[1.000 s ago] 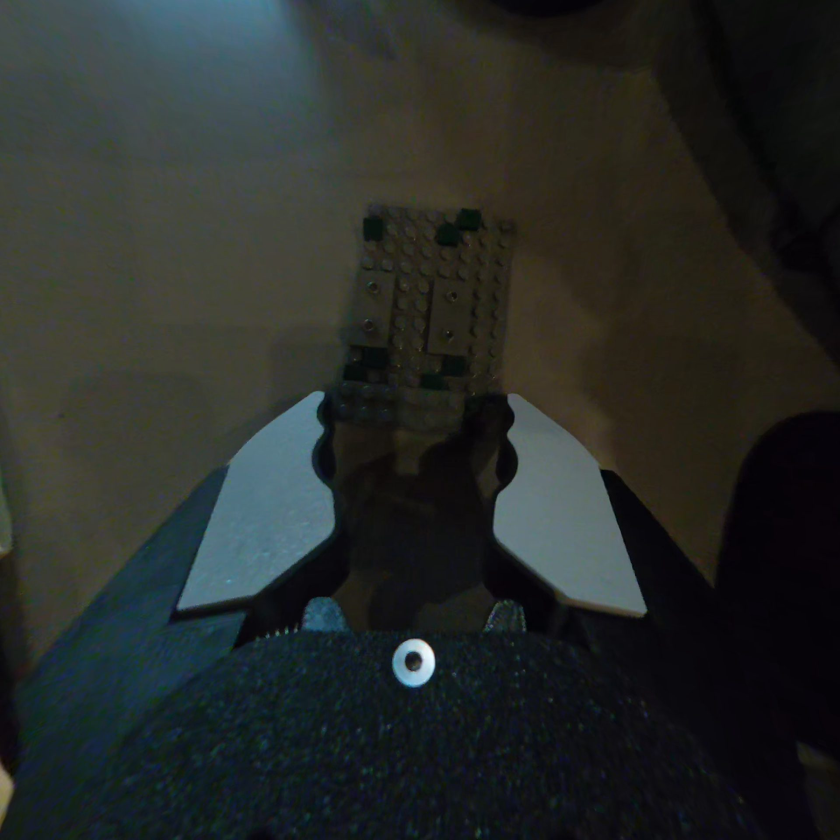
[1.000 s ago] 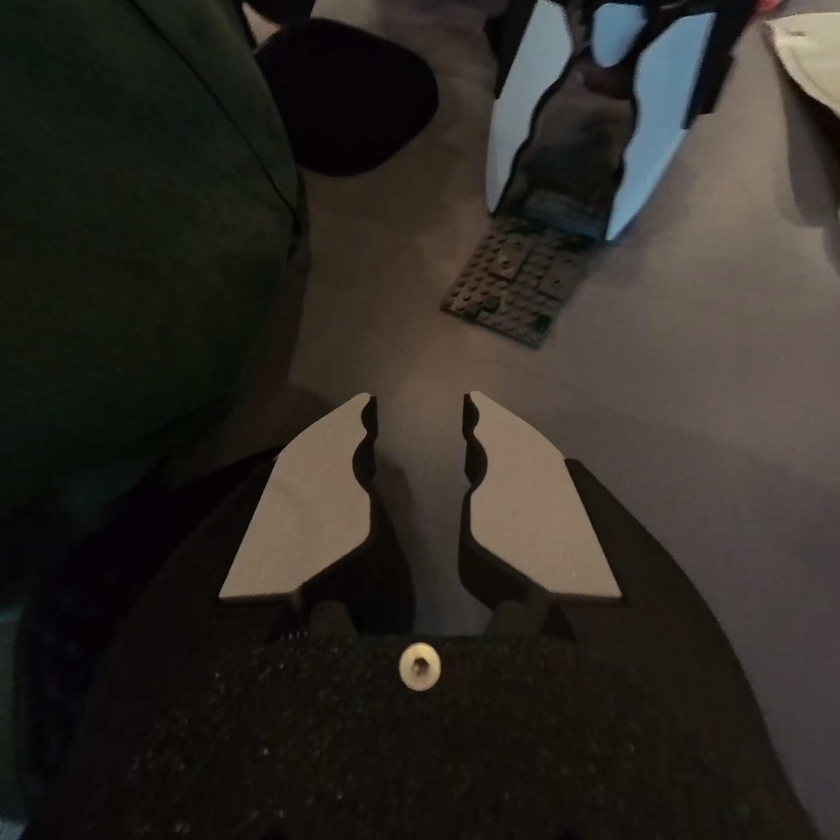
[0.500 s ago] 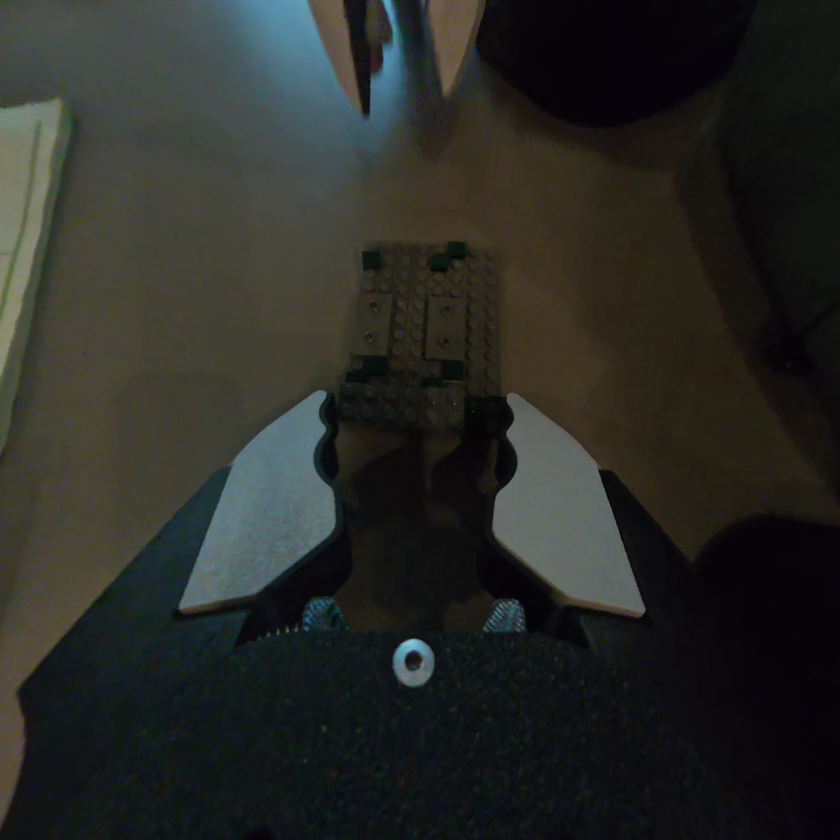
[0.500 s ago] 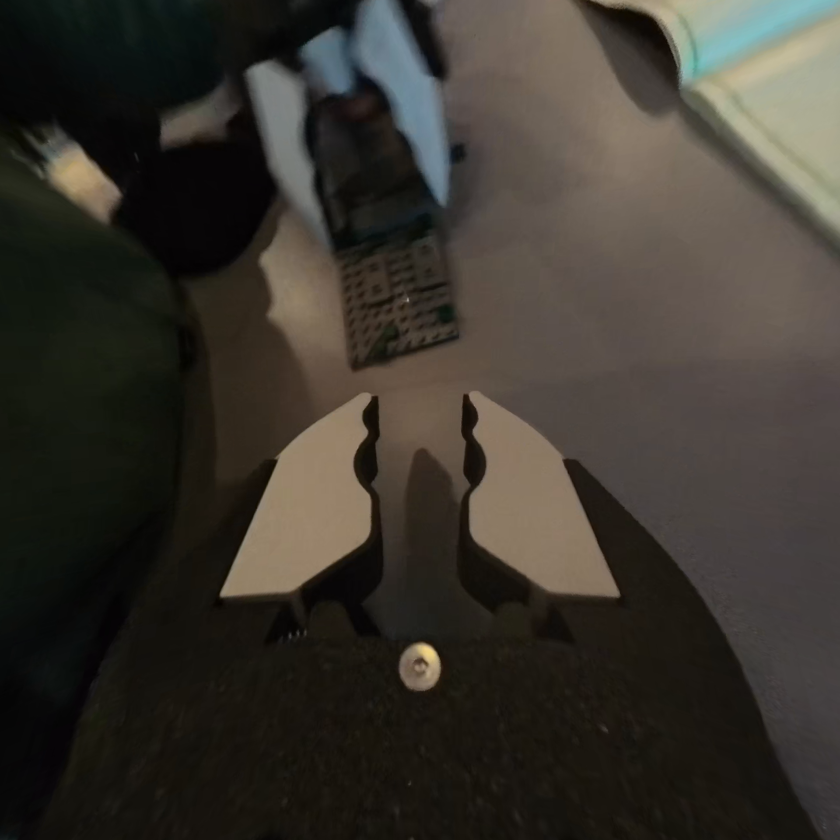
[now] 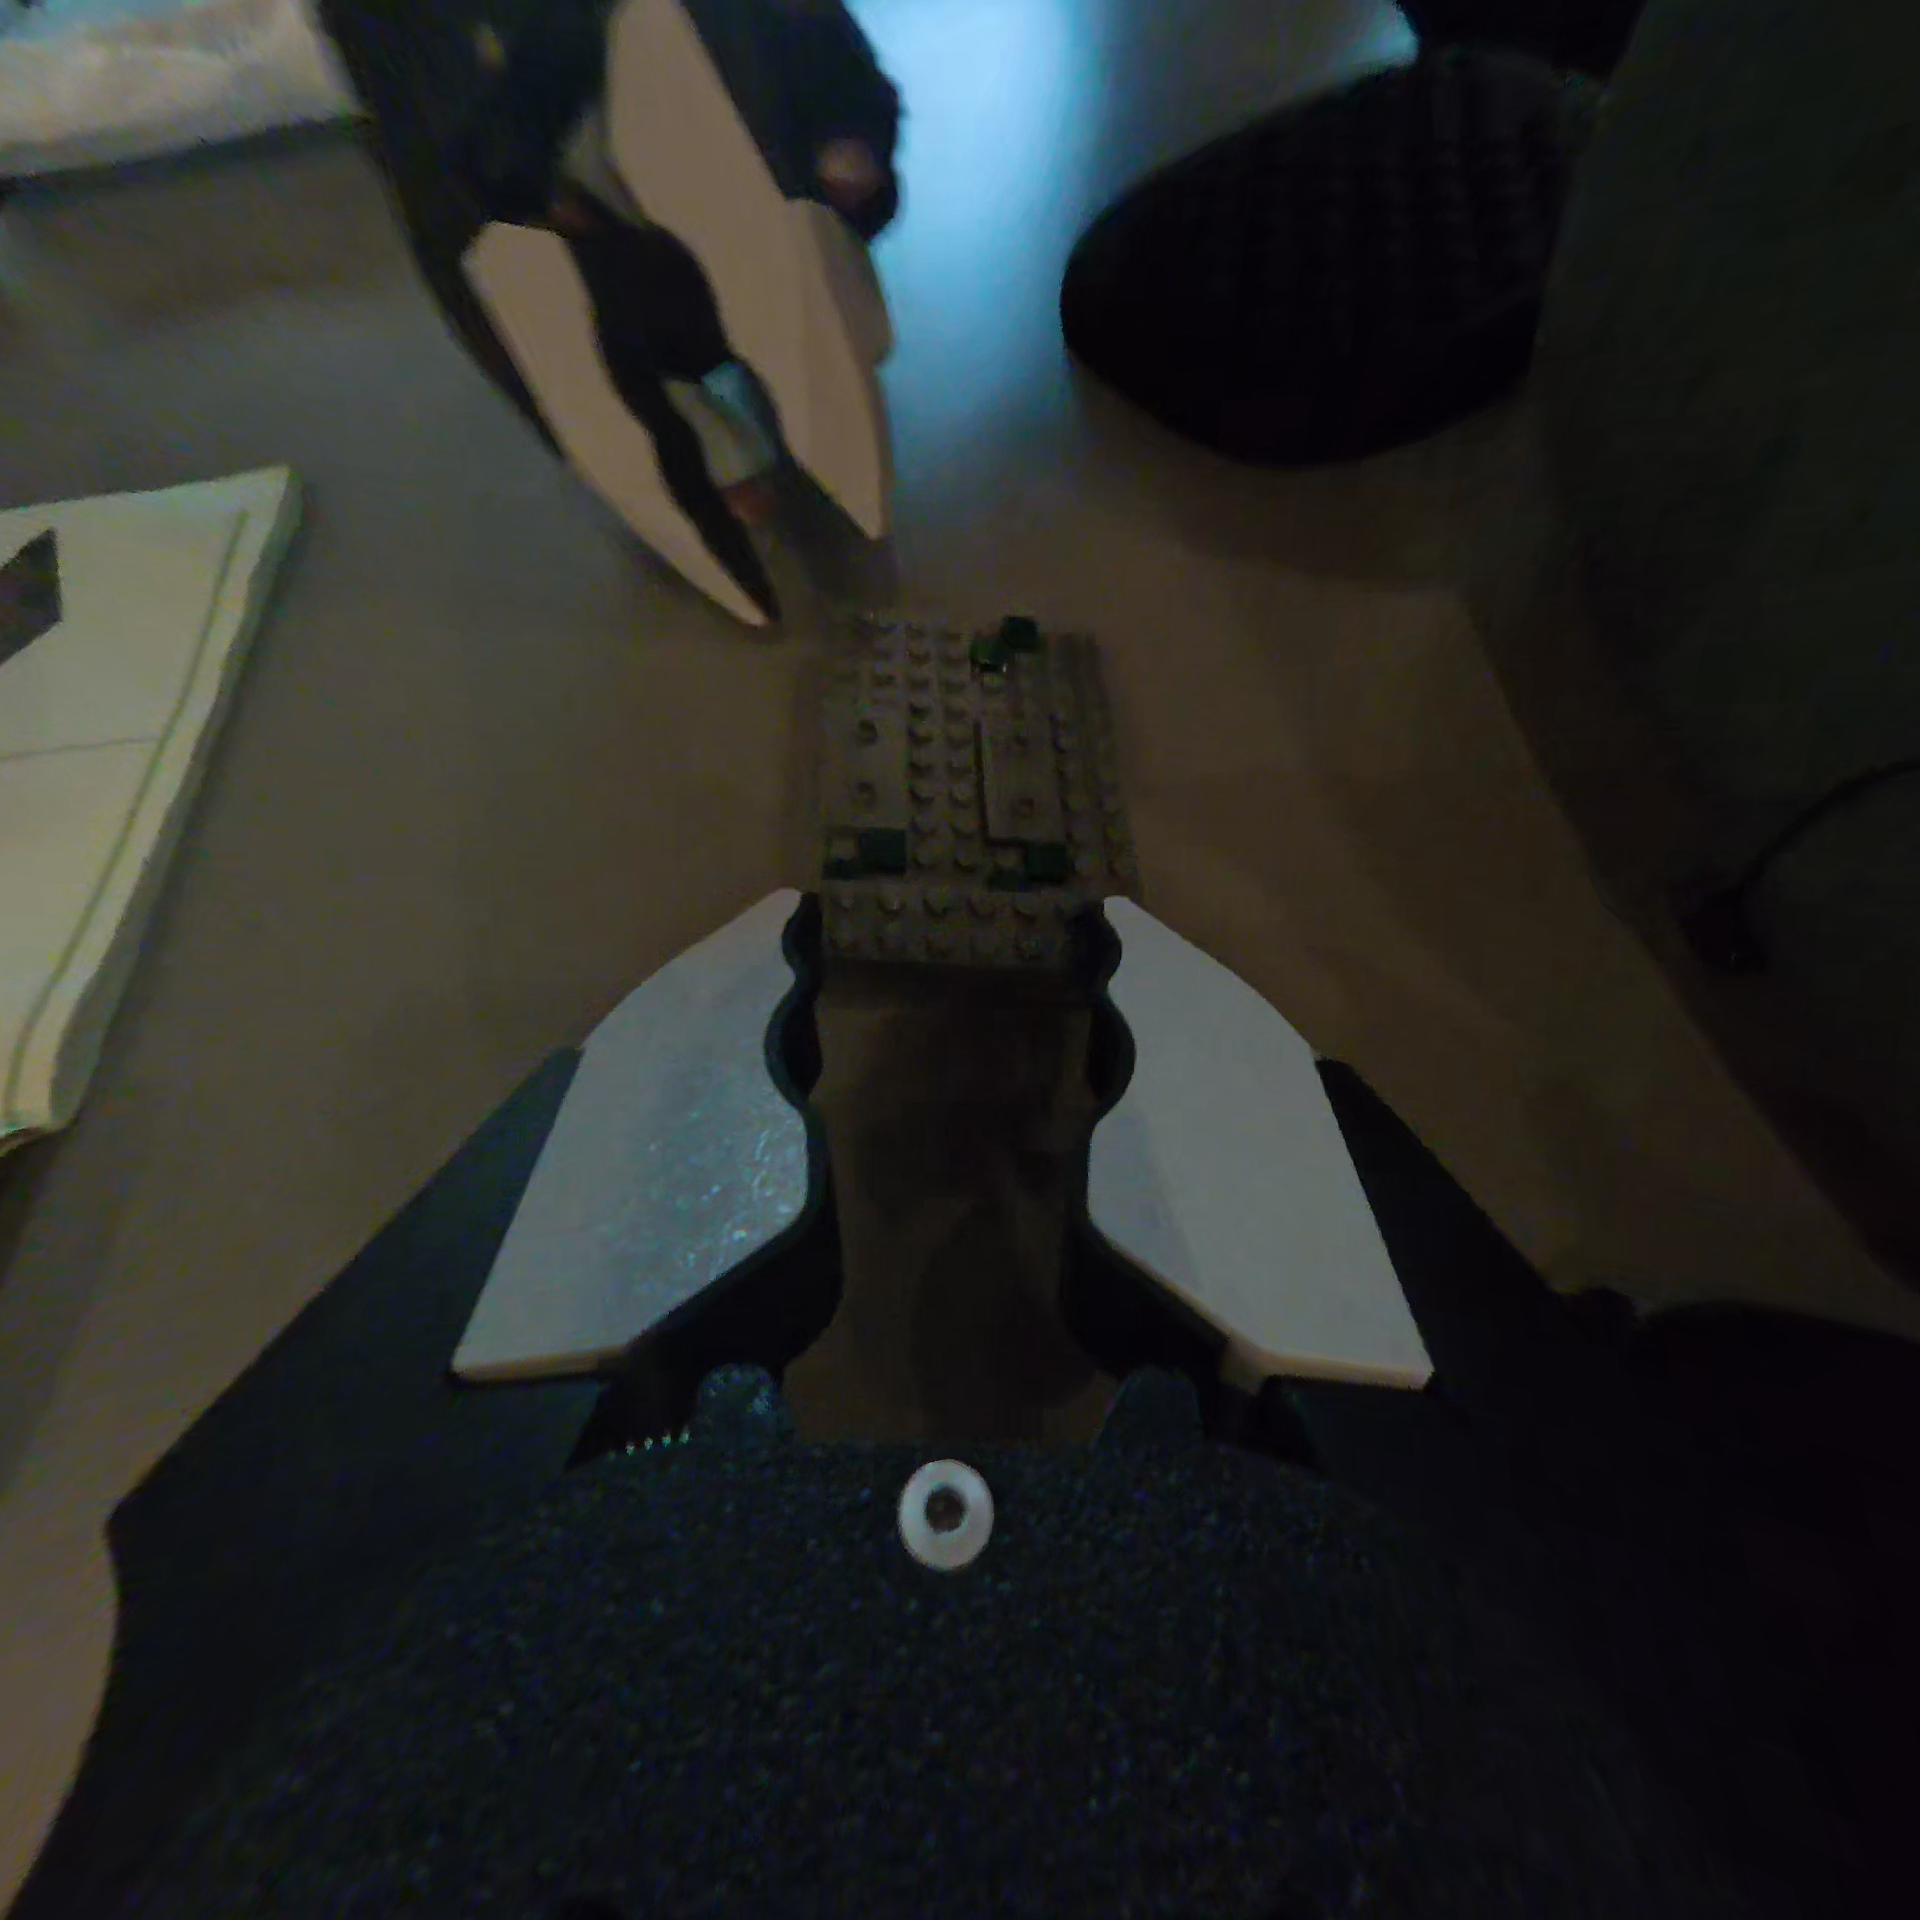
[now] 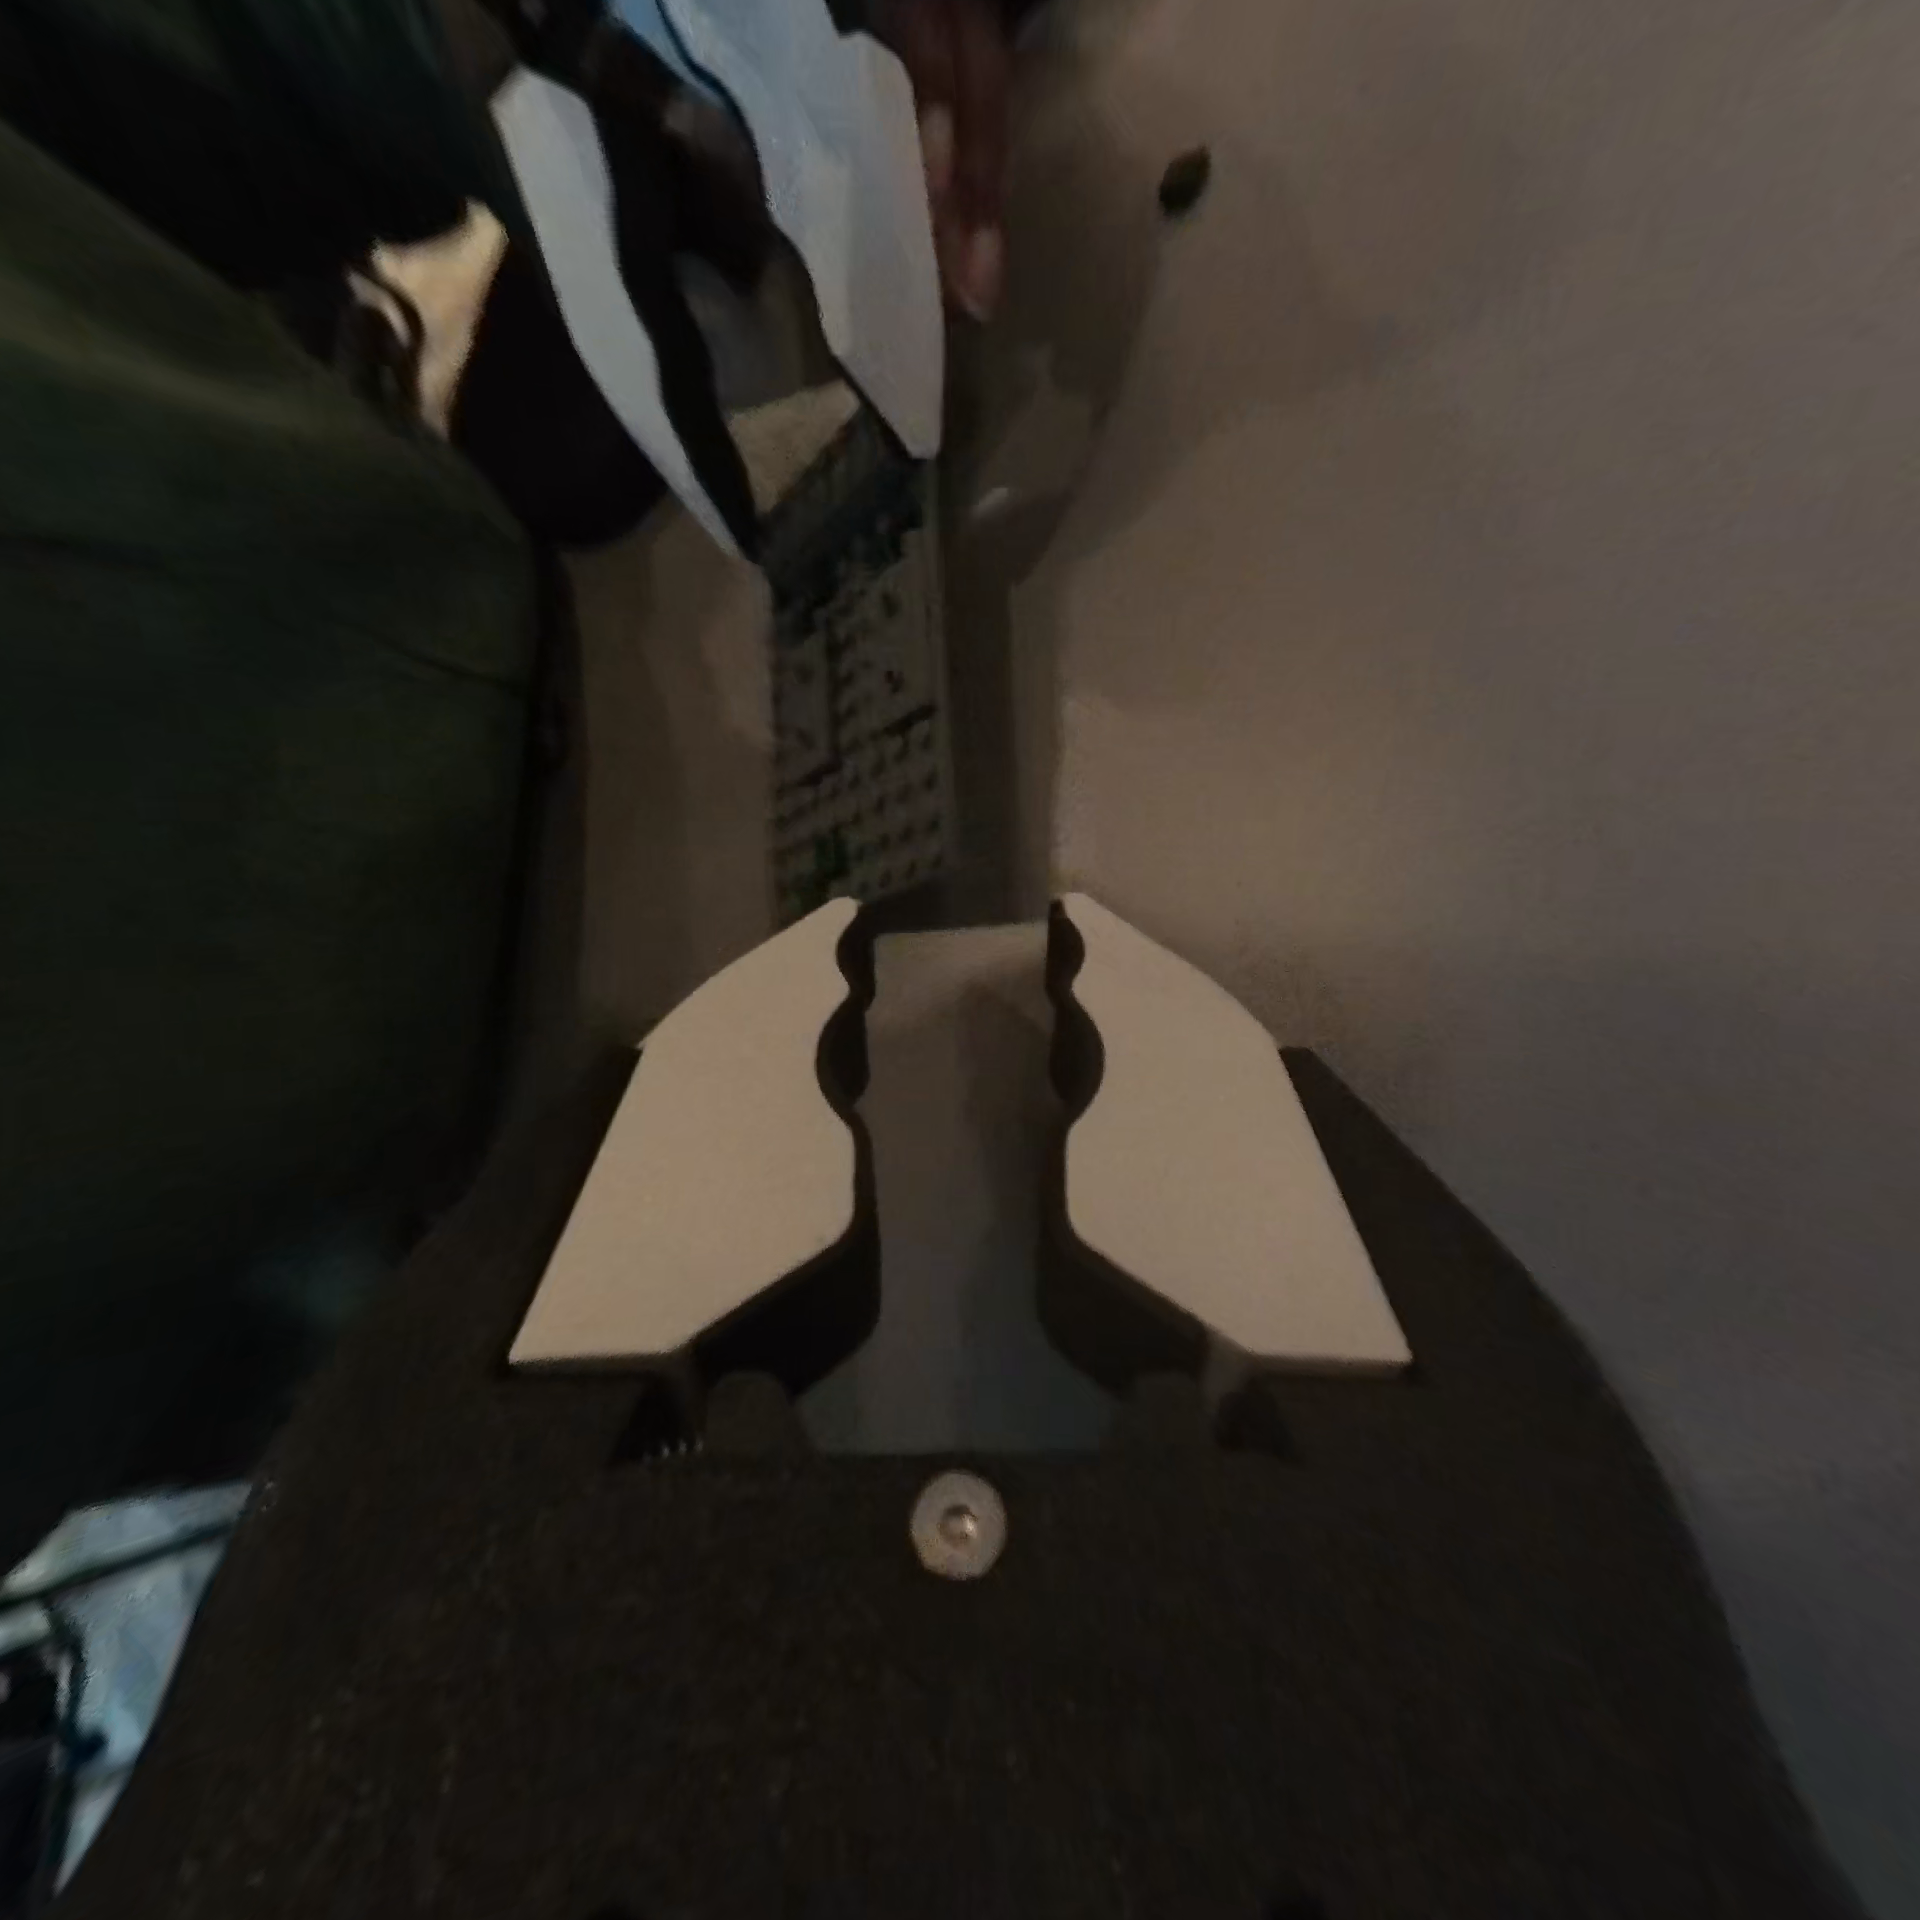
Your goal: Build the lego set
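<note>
A grey studded baseplate (image 5: pixel 966 769) carries two smooth grey tiles and a few small dark green pieces. My left gripper (image 5: pixel 951 920) is shut on the plate's near end, one fingertip on each side edge. My right gripper (image 5: pixel 821 592) hangs open and empty just beyond the plate's far left corner. In the right wrist view the right gripper (image 6: pixel 951 914) is open with nothing between its fingers. The plate (image 6: pixel 862 727) lies straight ahead of it, blurred. Beyond the plate, the left gripper (image 6: pixel 831 488) grips its far end.
A white booklet (image 5: pixel 125 727) lies on the tan surface (image 5: pixel 520 831) at the left. A dark rounded object (image 5: pixel 1309 281) sits at the back right. A dark cable (image 5: pixel 1787 821) runs at the right. A person's dark green clothing (image 6: pixel 208 623) fills the left of the right wrist view. Spacing between my two grippers at the tips: around 9 cm.
The right gripper has swung in close to the plate's far end and now lines up with it. The left gripper keeps hold of the plate, which has shifted slightly against the surface.
</note>
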